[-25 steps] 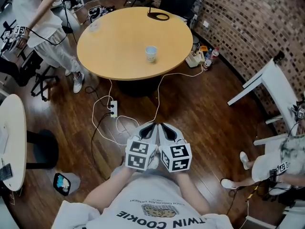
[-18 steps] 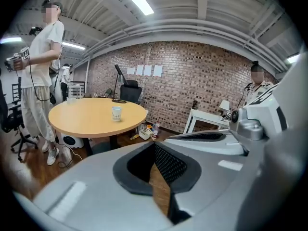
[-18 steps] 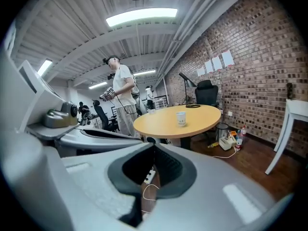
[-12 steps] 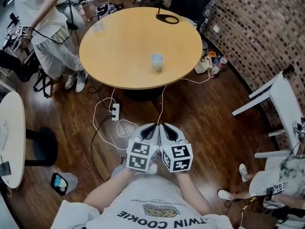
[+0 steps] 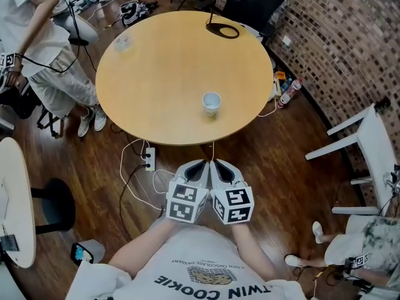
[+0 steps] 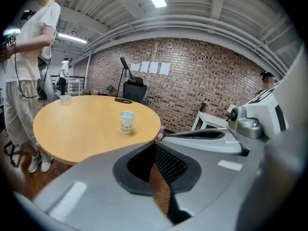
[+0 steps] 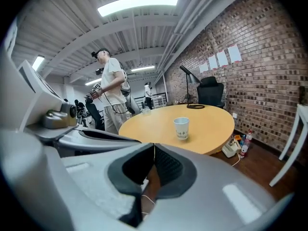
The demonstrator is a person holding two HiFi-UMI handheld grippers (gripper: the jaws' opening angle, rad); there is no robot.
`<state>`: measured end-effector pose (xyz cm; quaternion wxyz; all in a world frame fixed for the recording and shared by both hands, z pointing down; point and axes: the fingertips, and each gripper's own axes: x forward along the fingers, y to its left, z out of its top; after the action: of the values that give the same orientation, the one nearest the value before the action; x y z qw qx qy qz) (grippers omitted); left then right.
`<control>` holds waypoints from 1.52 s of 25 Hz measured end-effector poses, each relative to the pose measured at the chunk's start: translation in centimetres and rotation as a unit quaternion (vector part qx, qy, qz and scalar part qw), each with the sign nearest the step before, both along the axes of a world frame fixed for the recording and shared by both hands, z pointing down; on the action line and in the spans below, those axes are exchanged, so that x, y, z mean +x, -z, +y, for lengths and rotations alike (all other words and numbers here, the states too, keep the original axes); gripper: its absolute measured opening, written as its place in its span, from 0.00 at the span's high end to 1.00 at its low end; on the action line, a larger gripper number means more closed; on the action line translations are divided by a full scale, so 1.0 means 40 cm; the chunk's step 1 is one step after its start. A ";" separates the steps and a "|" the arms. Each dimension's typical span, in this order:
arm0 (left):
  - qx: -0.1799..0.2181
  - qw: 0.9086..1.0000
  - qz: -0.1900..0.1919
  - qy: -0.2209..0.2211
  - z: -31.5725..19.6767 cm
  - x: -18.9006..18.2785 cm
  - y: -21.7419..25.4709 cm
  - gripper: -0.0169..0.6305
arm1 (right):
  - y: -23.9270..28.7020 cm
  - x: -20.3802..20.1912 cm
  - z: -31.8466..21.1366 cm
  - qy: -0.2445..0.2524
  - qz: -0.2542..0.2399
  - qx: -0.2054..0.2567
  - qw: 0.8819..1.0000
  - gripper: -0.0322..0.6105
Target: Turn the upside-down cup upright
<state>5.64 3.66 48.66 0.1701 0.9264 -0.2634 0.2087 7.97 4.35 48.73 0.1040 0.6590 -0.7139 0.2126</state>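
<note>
Paper cup (image 5: 212, 103) on round table (image 5: 156, 74), wider end up (contents unseen), left tool (image 5: 199, 165) and right tool (image 5: 217, 165) clenched, empty.

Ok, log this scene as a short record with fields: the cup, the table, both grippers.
cup: paper cup, standing on the table, wider end up
table: round wooden table
left gripper: jaws together, empty, short of the table edge
right gripper: jaws together, empty, right beside the left one
also on table: clear cup and black ring-shaped base, both at the far side
</note>
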 end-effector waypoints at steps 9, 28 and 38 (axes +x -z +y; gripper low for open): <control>-0.006 1.000 0.017 -0.004 -0.236 0.034 0.006 0.97 | -0.006 0.057 -0.237 0.023 0.088 -0.015 0.996 0.93; -0.026 0.990 0.007 0.136 -0.517 0.091 -0.060 0.97 | -0.125 0.143 -0.518 0.282 0.334 -0.093 0.895 0.83; -0.027 0.986 0.002 0.167 -0.554 0.064 -0.063 0.97 | -0.199 0.139 -0.528 0.341 0.392 -0.149 0.841 0.83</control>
<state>8.21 -18.50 51.18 0.2280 0.8651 -0.4079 0.1822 13.51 -16.76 56.70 0.5379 0.3786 -0.7531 -0.0081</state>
